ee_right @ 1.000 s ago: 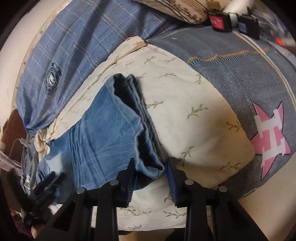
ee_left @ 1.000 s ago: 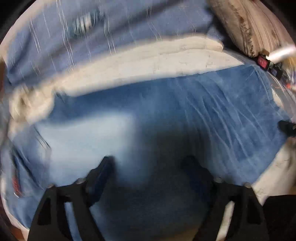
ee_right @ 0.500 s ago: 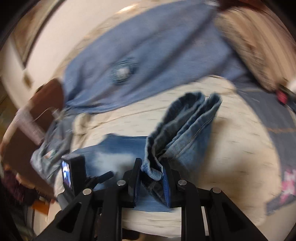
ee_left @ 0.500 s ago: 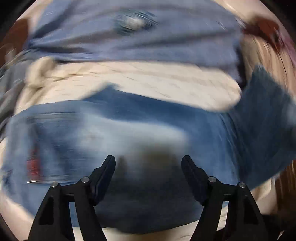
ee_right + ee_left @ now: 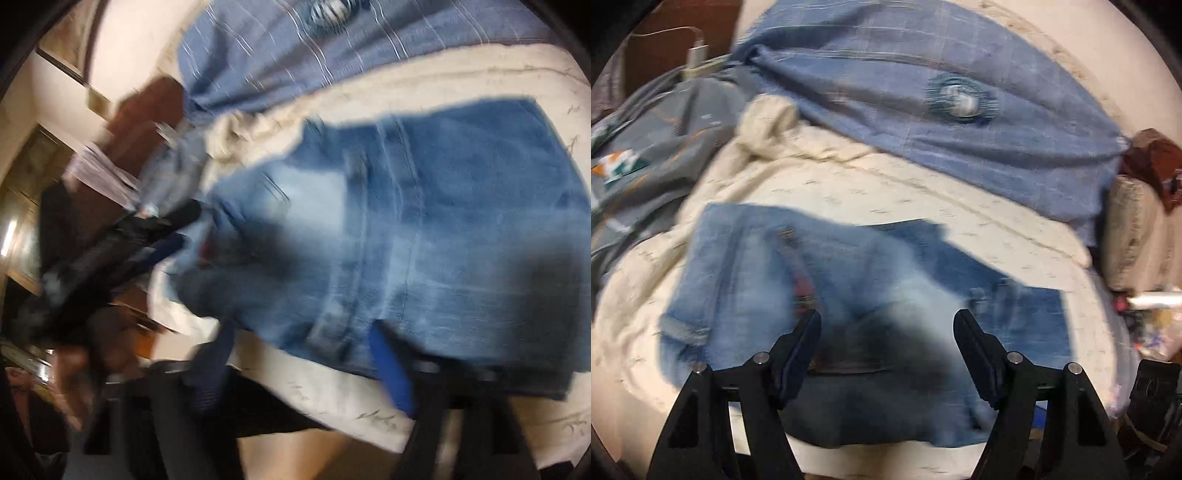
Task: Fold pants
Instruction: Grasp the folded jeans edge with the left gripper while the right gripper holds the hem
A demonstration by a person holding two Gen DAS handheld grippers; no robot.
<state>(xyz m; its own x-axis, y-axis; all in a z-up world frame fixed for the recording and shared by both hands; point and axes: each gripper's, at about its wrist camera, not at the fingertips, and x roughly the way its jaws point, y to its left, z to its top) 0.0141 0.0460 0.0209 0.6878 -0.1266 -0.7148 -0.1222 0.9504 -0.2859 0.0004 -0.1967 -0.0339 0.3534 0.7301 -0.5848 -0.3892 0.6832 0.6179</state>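
Though blur softens both views, the pants (image 5: 849, 295) lie doubled on the cream sheet (image 5: 923, 199) of the bed, near its front edge, with the leg ends brought over onto the seat; the hem end (image 5: 683, 328) curls at the left of the stack, and a dark upper layer (image 5: 923, 240) crosses the paler one on a slant; so I judge one lengthwise fold and one crosswise fold done, while squaring the edges, and perhaps a last fold to a smaller packet, remain. A checked blue cover (image 5: 960, 103) lies bunched toward the far edge. The left tool (image 5: 886, 332) hovers over the denim with its jaws wide apart and nothing between them; it touches nothing that I can see. The right tool (image 5: 303, 354) has just been opening its jaws; they stand wide at the near edge of the pants (image 5: 424, 221), and the smear hides whether a fingertip brushes the cloth, though no fold sits pinched between them.
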